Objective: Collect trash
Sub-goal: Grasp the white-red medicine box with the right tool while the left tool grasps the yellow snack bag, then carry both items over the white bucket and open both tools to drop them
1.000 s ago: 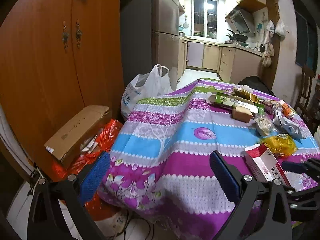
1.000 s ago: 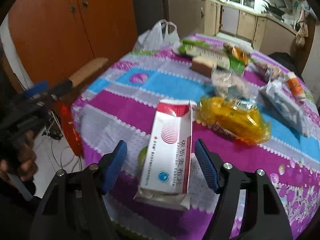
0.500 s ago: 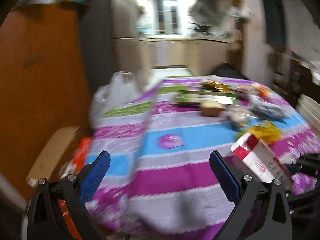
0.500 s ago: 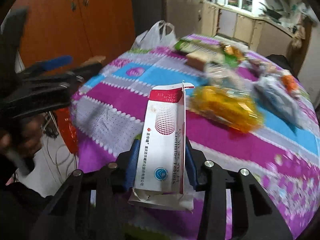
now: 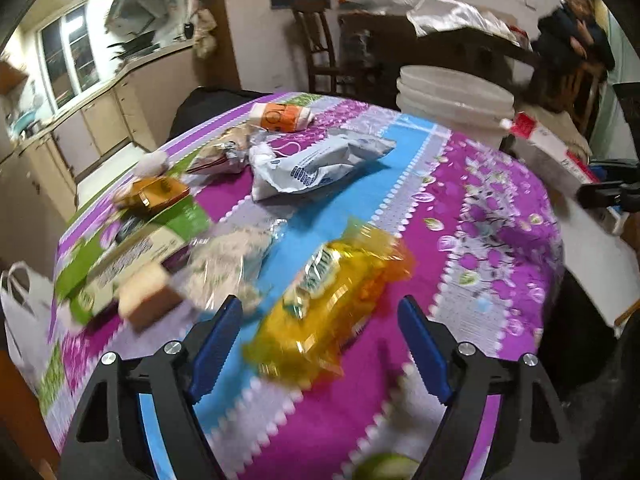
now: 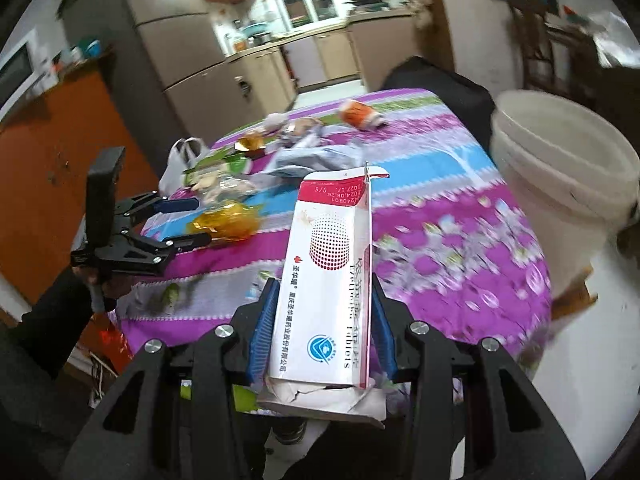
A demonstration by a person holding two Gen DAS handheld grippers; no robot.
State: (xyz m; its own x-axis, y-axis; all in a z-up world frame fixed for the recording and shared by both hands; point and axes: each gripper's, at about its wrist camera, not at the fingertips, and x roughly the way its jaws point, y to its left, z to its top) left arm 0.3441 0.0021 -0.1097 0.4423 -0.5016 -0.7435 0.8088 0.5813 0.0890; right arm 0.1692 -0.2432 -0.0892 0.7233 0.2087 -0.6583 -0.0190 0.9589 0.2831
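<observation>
Your right gripper point(image 6: 324, 332): blue fingers point(image 6: 262, 336) clamp white-and-red cardboard tablet box point(image 6: 328, 280), centre of right wrist frame. A second ago fingers stood wide beside it on desk point(image 6: 460, 256); now box lifted, white plastic bucket point(image 6: 560, 168) at upper right. Your left gripper point(image 5: 320, 344): fingers closing, nothing gripped; crinkled yellow plastic snack wrapper point(image 5: 328, 304) lies between them on desk, lower centre. Earlier that view showed orange cupboard; now swung onto trash pile.

Wrappers point(image 5: 328, 304) on table point(image 5: 500, 216), bucket point(image 5: 456, 108) behind
</observation>
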